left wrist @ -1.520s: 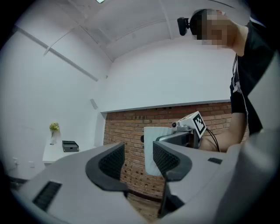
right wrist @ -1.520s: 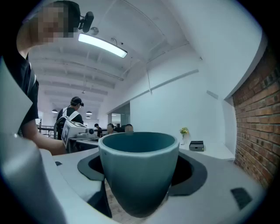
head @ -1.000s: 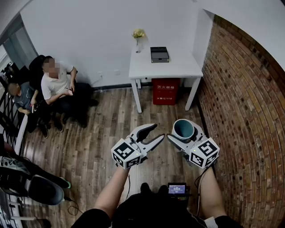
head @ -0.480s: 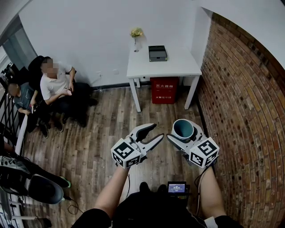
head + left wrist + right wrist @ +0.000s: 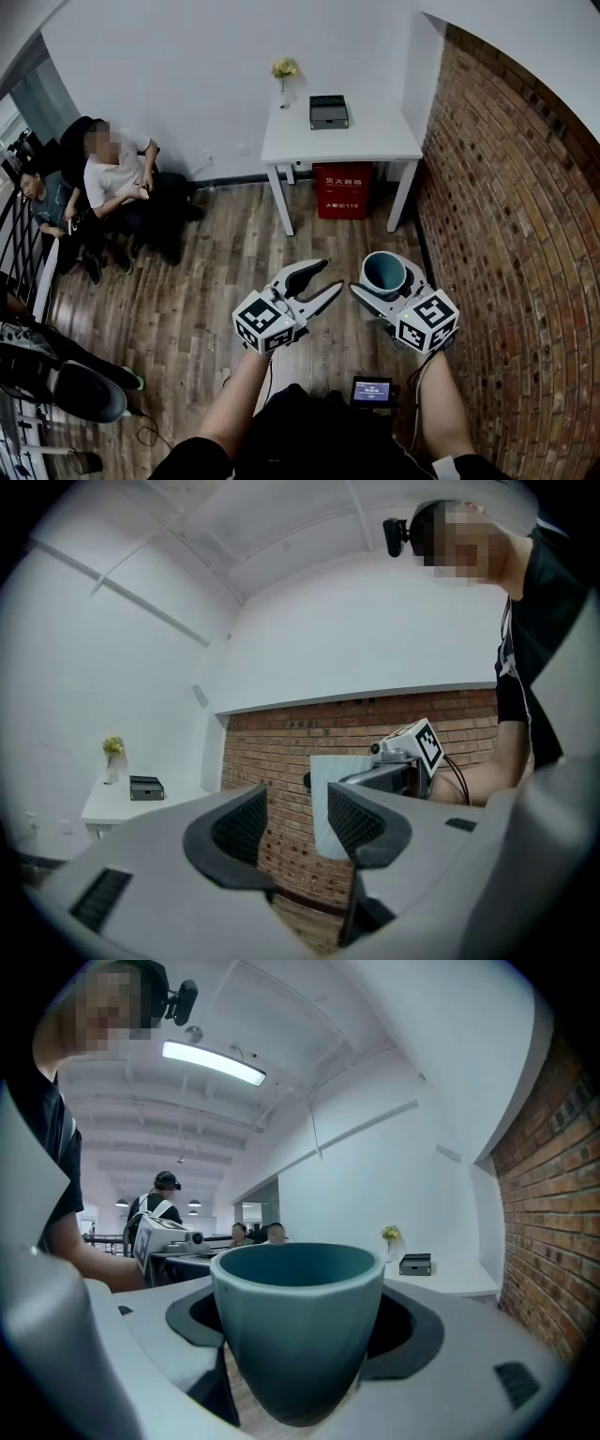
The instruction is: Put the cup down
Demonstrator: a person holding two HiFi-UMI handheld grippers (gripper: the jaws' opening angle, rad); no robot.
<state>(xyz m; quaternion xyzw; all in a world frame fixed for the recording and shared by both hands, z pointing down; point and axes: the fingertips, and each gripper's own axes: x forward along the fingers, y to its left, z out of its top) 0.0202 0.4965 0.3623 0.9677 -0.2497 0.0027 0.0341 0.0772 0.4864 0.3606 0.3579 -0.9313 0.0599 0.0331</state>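
A teal cup (image 5: 385,273) stands upright between the jaws of my right gripper (image 5: 386,281), which is shut on it, held in the air above the wooden floor. The right gripper view shows the cup (image 5: 298,1327) filling the gap between both pads, its mouth up. My left gripper (image 5: 317,281) hangs beside it to the left, open with nothing between its fingers. In the left gripper view the empty jaws frame the brick wall, and the cup (image 5: 326,803) shows pale behind them. A white table (image 5: 370,141) stands ahead against the far wall.
On the table sit a dark box (image 5: 328,112) and a small vase of yellow flowers (image 5: 283,77). A red box (image 5: 340,190) stands under it. A brick wall (image 5: 516,234) runs along the right. Two people sit at the left (image 5: 112,183).
The view has crept slightly: the table sits a touch higher and further left in the frame. Both grippers and the cup hold their places.
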